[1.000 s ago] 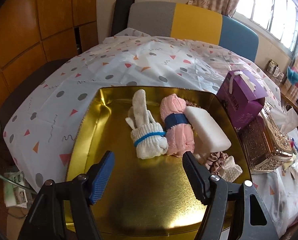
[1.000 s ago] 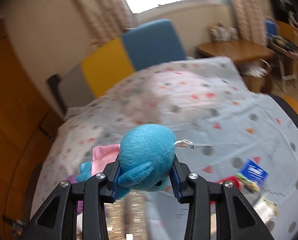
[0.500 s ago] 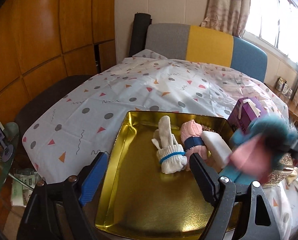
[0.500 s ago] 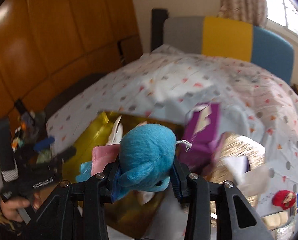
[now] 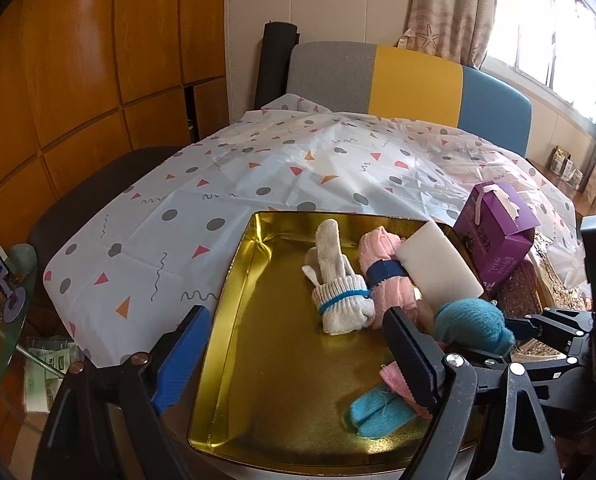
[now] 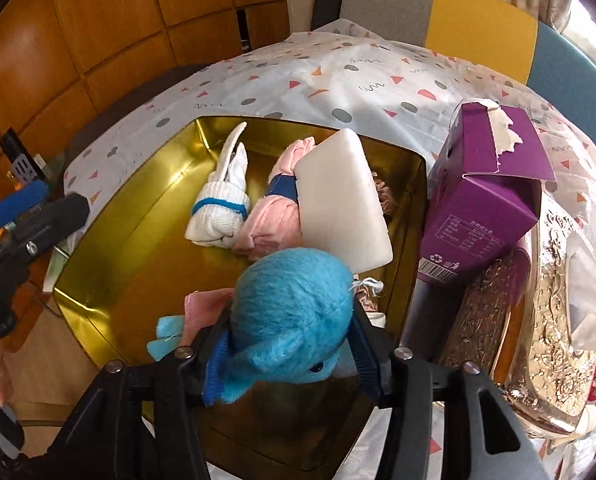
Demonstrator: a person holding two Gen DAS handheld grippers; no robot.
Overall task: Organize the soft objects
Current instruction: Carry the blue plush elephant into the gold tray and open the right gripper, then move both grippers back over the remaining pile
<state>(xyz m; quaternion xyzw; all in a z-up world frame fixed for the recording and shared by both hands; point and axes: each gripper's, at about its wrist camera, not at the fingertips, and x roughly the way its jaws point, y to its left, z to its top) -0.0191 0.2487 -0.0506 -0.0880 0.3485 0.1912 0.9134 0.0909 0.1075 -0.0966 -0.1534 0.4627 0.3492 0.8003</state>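
On the table [image 5: 258,168], over a dotted cloth, sits a gold tray [image 6: 110,216]. At its left edge the left gripper [image 5: 294,356] hovers with jaws opening wide and nothing between them. Toward the tray's far side lie a white sock roll [image 6: 222,208], a pink roll [image 6: 274,216] touching it, and a white pad [image 6: 342,200] leaning over the pink roll. Near the tray's near edge the right gripper [image 6: 290,360] has the blue plush [image 6: 294,312] between its jaws, which are opening; the plush's pink and blue end rests on the tray floor. Just beside the tray's right edge stands a purple box [image 6: 486,196], crowding that side, with an ornate gold box [image 6: 546,320] at the right.
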